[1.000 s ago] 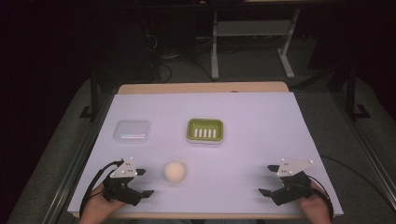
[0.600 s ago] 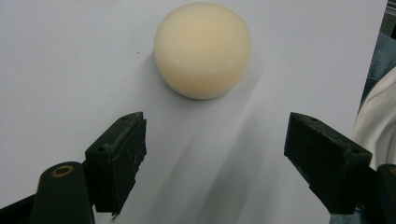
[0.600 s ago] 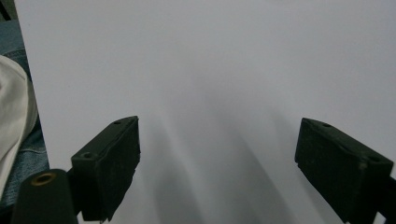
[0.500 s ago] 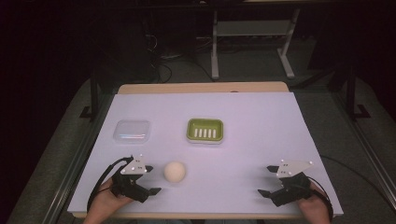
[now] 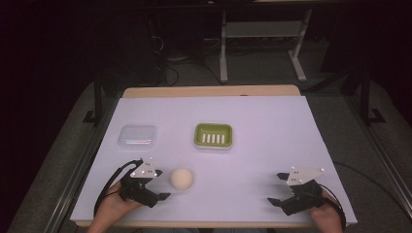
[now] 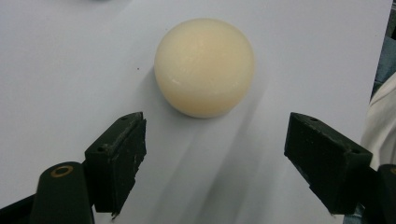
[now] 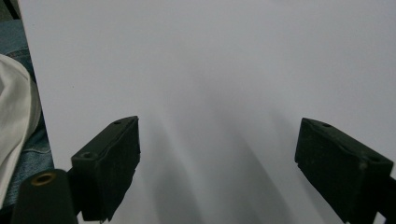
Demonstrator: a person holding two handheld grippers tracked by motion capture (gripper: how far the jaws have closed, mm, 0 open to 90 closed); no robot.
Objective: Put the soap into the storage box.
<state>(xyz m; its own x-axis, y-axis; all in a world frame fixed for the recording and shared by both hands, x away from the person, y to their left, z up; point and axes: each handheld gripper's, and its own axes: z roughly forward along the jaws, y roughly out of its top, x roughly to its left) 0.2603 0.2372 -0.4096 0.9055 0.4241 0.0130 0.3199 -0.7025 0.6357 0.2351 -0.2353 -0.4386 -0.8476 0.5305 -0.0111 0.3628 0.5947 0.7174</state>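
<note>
Cream-coloured ball [image 6: 204, 66] rests on the counter [image 5: 272, 121] directly ahead of the left gripper [image 6: 212, 154], just beyond its widely spread jaws and untouched, round with no long axis, while the right gripper [image 5: 276, 190], likewise spread, sits well apart.

bare table [image 5: 272, 145] between ball [image 5: 181, 178], dish [image 5: 213, 135]

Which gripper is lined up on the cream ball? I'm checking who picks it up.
The left gripper: its open jaws face the cream ball just ahead, not touching. The right gripper, also open, faces bare white table.
</note>
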